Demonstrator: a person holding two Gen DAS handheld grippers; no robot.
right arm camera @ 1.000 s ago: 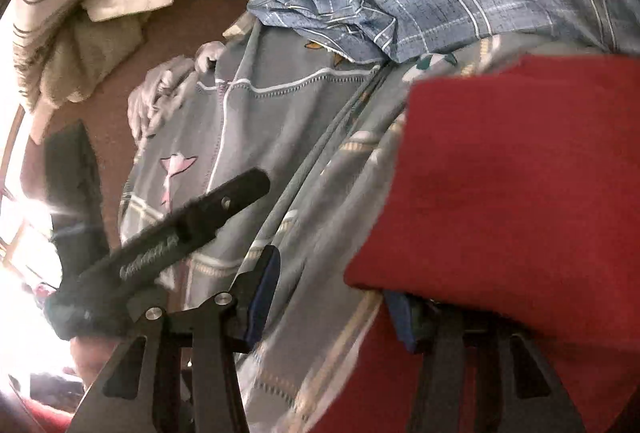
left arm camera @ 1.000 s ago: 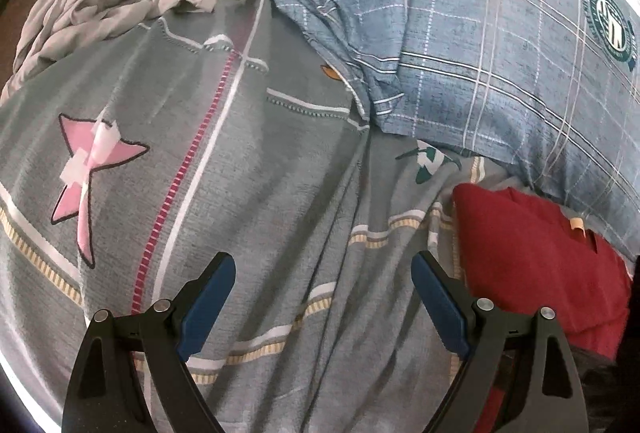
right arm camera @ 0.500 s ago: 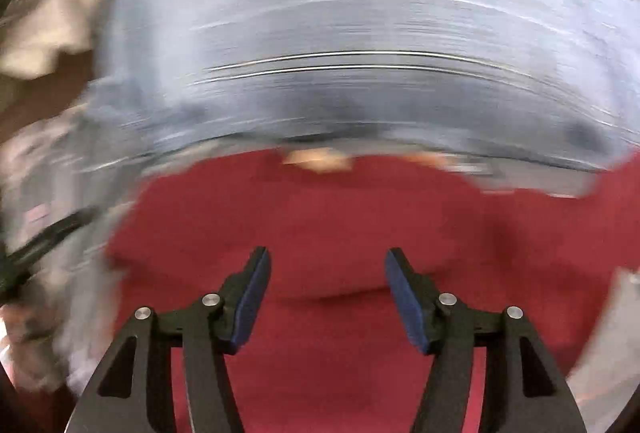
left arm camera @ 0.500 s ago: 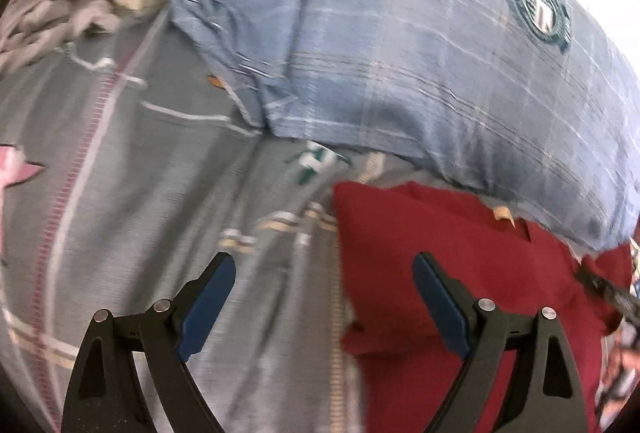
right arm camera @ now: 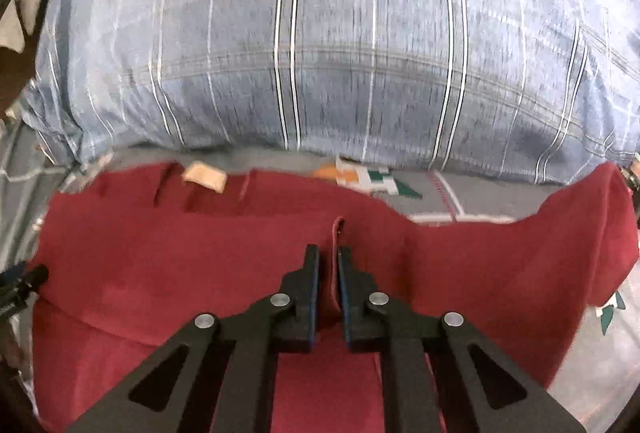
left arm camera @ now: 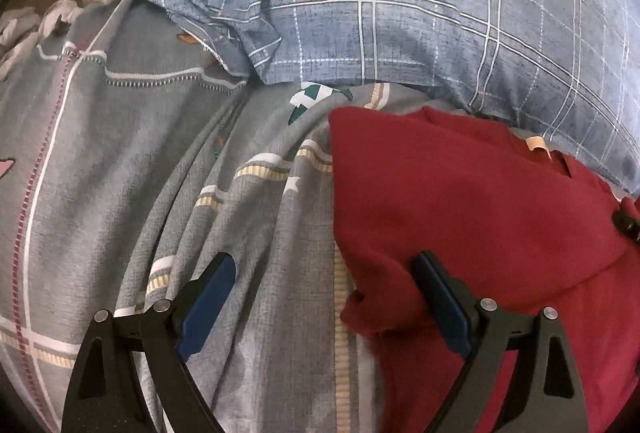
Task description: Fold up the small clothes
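The red garment (right arm camera: 200, 253) lies spread on the grey bedsheet (left arm camera: 120, 173), below the blue plaid pillow (right arm camera: 320, 53), barely folded. The right gripper (right arm camera: 328, 265) pinches a ridge of it; the left gripper (left arm camera: 324, 289) hangs released over its edge.

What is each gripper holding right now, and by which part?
The right gripper pinches a raised fold of the red garment, near its middle. The left gripper is open and holds nothing.
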